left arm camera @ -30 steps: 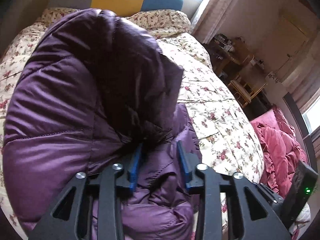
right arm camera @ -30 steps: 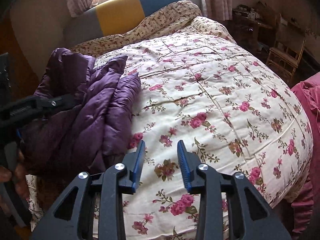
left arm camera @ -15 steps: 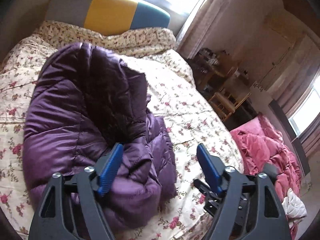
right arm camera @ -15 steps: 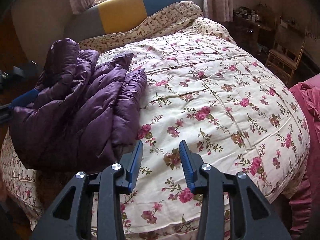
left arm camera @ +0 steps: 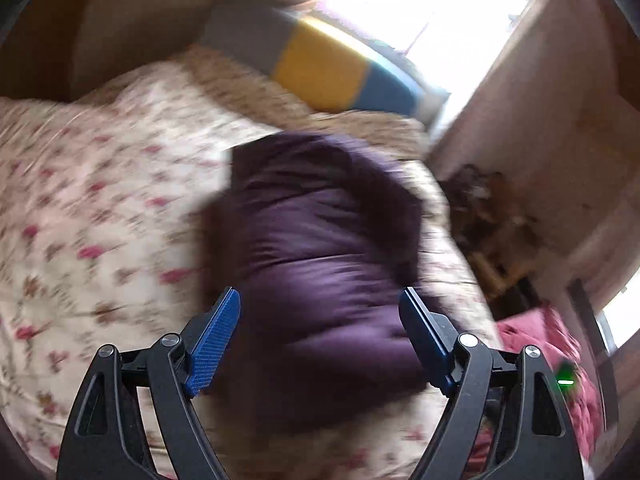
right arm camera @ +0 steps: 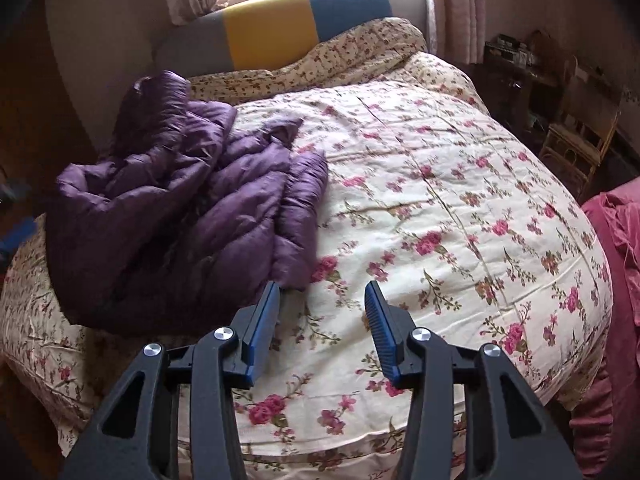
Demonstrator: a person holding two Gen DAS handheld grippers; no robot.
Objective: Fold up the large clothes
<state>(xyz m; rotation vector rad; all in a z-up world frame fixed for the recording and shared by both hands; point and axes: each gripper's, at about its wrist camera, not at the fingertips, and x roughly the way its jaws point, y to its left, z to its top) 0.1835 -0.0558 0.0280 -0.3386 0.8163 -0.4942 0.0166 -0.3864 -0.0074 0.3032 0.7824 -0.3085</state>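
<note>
A purple puffer jacket (right arm camera: pixel 172 216) lies bunched on the left side of the floral bed quilt (right arm camera: pixel 460 216). In the blurred left wrist view the jacket (left arm camera: pixel 320 264) sits ahead of my left gripper (left arm camera: pixel 320 300), which is wide open, empty and held above it. My right gripper (right arm camera: pixel 322 292) is open and empty, hovering over the quilt just right of the jacket's near edge.
A grey, yellow and blue headboard (right arm camera: pixel 272 28) stands under the window at the back. A wicker chair (right arm camera: pixel 576 148) and cluttered shelves are right of the bed. A pink blanket (right arm camera: pixel 616 240) lies at the right edge.
My left gripper has opened, let go of the jacket and pulled back and up; its view is now blurred by motion. The jacket has dropped onto the bed. My right gripper has opened a little wider.
</note>
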